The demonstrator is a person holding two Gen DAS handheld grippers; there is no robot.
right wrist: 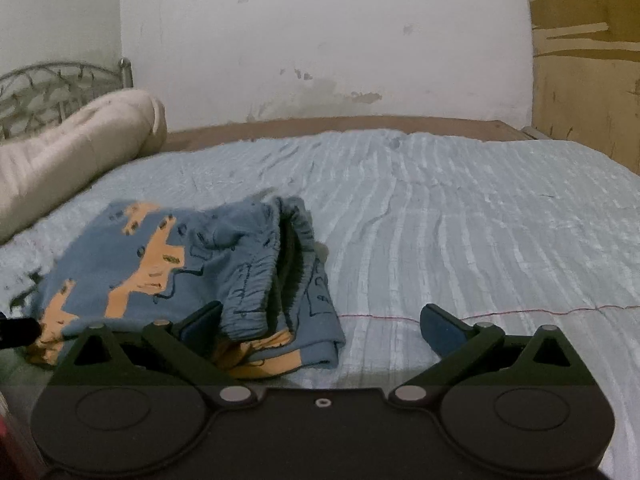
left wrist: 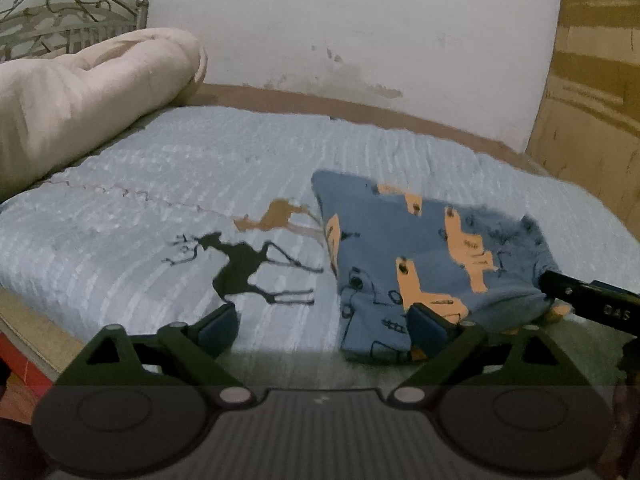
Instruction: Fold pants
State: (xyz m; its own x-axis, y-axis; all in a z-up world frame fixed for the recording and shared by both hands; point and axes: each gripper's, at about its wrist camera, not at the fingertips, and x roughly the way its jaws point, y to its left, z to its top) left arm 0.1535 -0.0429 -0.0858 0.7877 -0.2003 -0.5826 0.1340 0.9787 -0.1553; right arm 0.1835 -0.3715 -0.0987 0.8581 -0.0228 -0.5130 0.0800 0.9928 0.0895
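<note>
While pants point(right wrist: 168, 264) lie folded near bedspread point(right wrist: 460, 220) front edge | both tools released, unladen | right side bare

pants point(right wrist: 168, 264): the near edge is hidden behind the left finger of the right gripper point(right wrist: 320, 328); the print is smeared, I cannot read the figures.
bedspread deer point(left wrist: 244, 268): the tan deer behind it is half covered by the pants.
rolled quilt point(left wrist: 80, 100): cut off at the left border.
headboard point(left wrist: 60, 20): only a corner is visible (the ironwork is too fine to follow).
</note>
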